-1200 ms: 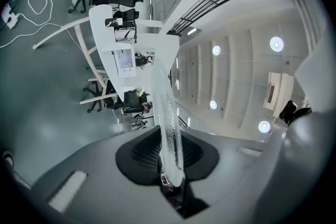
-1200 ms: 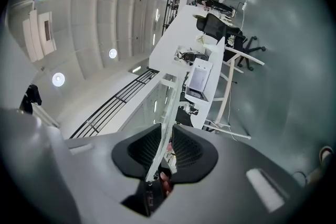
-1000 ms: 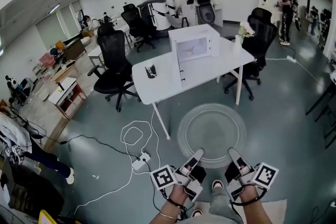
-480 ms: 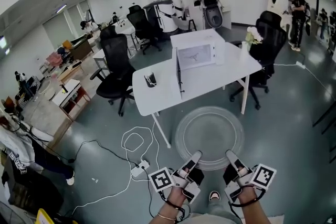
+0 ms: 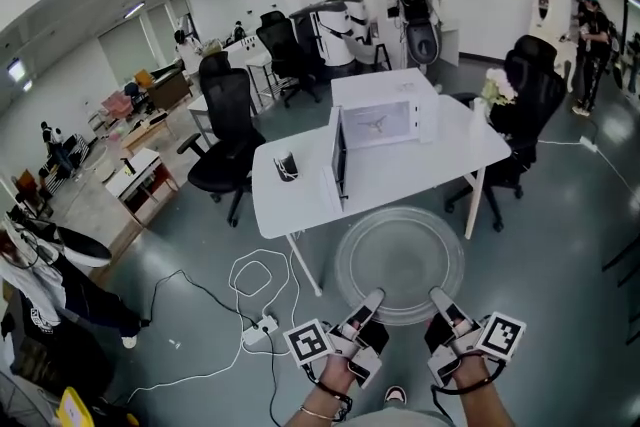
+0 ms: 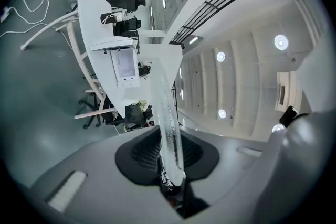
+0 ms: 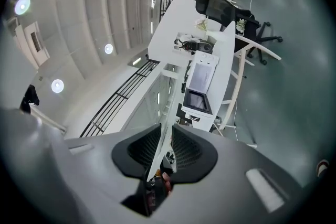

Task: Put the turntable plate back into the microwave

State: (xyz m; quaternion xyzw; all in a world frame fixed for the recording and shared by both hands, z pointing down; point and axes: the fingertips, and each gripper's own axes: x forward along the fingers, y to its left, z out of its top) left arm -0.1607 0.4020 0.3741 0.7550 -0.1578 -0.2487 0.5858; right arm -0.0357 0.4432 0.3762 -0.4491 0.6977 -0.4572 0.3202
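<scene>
A clear round glass turntable plate (image 5: 400, 260) hangs level above the floor, held by its near rim from both sides. My left gripper (image 5: 371, 303) is shut on the rim's near left part, and the plate's edge (image 6: 169, 128) runs between its pads. My right gripper (image 5: 437, 300) is shut on the near right part, with the thin rim (image 7: 161, 150) clamped between its pads. The white microwave (image 5: 372, 118) stands on the white table (image 5: 300, 190) ahead, with its door (image 5: 338, 160) swung open toward me.
Black office chairs (image 5: 226, 130) stand left of and behind the table, and another (image 5: 530, 105) at its right. A white cable and power strip (image 5: 255, 310) lie on the floor to the left. A small dark object (image 5: 286, 165) sits on the table. People stand far off.
Both grippers and the plate have moved forward together toward the table. The table and the microwave now lie closer and lower in the head view.
</scene>
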